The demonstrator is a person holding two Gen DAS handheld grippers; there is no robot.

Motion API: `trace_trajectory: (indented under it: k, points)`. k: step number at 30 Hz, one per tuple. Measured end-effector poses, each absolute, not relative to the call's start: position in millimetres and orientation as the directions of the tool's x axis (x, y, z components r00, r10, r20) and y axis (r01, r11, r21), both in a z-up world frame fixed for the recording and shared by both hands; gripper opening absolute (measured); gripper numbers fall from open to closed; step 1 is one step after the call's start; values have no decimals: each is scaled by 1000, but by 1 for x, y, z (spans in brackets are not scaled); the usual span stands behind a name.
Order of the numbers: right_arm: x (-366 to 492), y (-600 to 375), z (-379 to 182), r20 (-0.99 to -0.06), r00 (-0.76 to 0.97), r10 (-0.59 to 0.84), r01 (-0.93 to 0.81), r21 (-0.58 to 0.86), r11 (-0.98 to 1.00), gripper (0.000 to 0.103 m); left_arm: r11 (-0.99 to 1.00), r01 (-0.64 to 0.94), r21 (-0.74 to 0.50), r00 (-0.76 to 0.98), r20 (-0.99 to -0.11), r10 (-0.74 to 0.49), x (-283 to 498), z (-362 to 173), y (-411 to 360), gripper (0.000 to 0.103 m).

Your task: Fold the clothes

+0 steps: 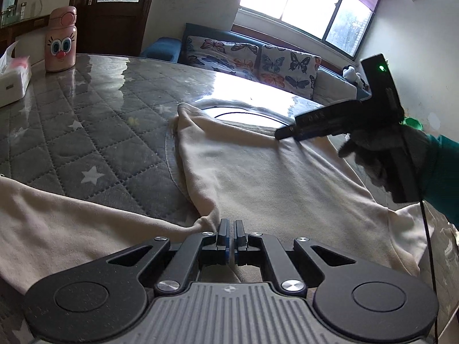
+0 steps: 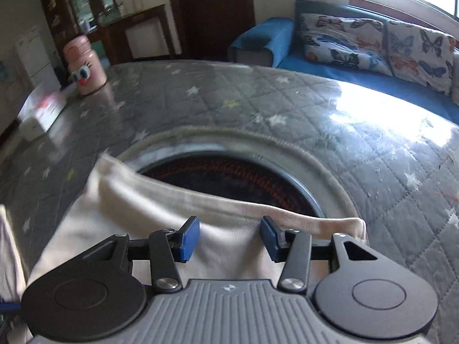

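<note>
Left gripper [image 1: 231, 230] is pinching the shirt [image 1: 272, 177] shut; right gripper [image 2: 229, 239] is hovering open-jawed over its far edge.

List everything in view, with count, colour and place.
garment: one, cream, spread on the table's near side.
table: one, grey quilted star cover under clear sheet.
round opening: one, dark, table centre, partly under the garment.
bottle: one, pink with cartoon face, far left.
tissue box: one, white, beside the bottle.
sofa: one, blue, behind the table.
butterfly cushions: two, on the sofa.
left gripper: shut at a garment fold.
right gripper: open over the garment's edge.
gloved hand: grey, green sleeve.
</note>
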State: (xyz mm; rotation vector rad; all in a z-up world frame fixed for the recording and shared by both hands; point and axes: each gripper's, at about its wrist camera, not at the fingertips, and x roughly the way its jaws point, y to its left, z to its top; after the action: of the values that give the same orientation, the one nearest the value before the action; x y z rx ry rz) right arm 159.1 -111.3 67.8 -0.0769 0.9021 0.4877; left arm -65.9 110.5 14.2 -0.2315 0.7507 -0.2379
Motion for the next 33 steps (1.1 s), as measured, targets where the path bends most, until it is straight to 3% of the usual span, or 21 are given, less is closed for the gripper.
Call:
trace_trajectory:
  k: [5, 11, 14, 24, 33]
  points:
    - [161, -100, 66, -764, 571, 299, -440, 22, 898, 44, 945, 128, -302, 706, -641, -301, -67, 13, 112, 3]
    - [151, -76, 69, -750, 561, 350, -515, 15, 857, 45, 944, 125, -304, 705, -643, -300, -67, 13, 112, 3]
    - [155, -64, 62, -749, 582, 316, -519, -43, 854, 52, 943, 120, -311, 704, -643, -302, -68, 13, 113, 3]
    - [159, -78, 70, -769, 558, 312, -493, -5, 870, 53, 941, 116, -318, 702, -644, -304, -68, 13, 114, 4]
    - [98, -135, 89, -798, 495, 344, -547, 21, 837, 55, 953, 119, -280, 705, -652, -280, -69, 16, 107, 5]
